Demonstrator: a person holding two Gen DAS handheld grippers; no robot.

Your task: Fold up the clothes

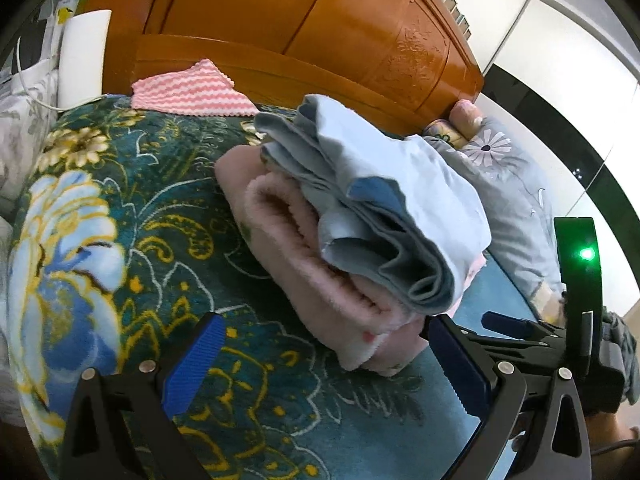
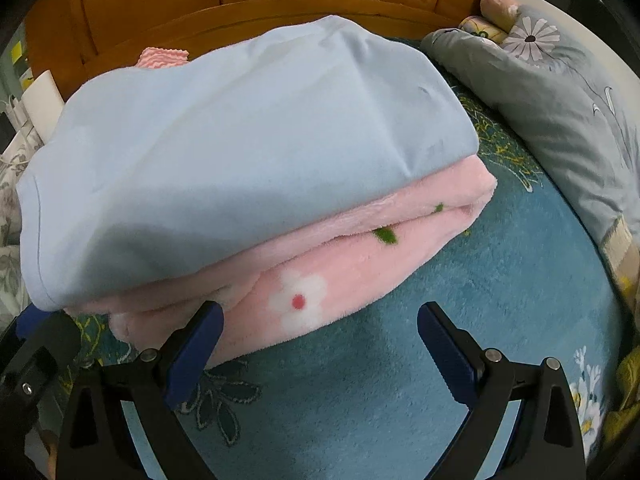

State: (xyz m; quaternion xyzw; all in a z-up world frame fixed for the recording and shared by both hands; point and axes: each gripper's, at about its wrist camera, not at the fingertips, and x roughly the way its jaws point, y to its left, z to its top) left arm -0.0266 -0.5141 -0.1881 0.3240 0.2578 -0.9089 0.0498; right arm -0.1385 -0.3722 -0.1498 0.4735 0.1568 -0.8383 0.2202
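- We see the light blue garment point(image 2: 240, 140) lying folded on the folded pink fleece point(image 2: 320, 276), both on the bed's floral blanket point(image 2: 460, 300).
- Both are soft and limp; we'd grip the thick folded edges.
- Left tongs point(image 1: 324, 356) and right tongs point(image 2: 320, 344) gape, holding nothing.

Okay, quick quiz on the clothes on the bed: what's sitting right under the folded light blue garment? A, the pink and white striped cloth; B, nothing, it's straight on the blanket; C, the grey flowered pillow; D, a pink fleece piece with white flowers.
D: the light blue garment lies stacked on the folded pink fleece, whose white flower print shows below its edge, both on the blanket.
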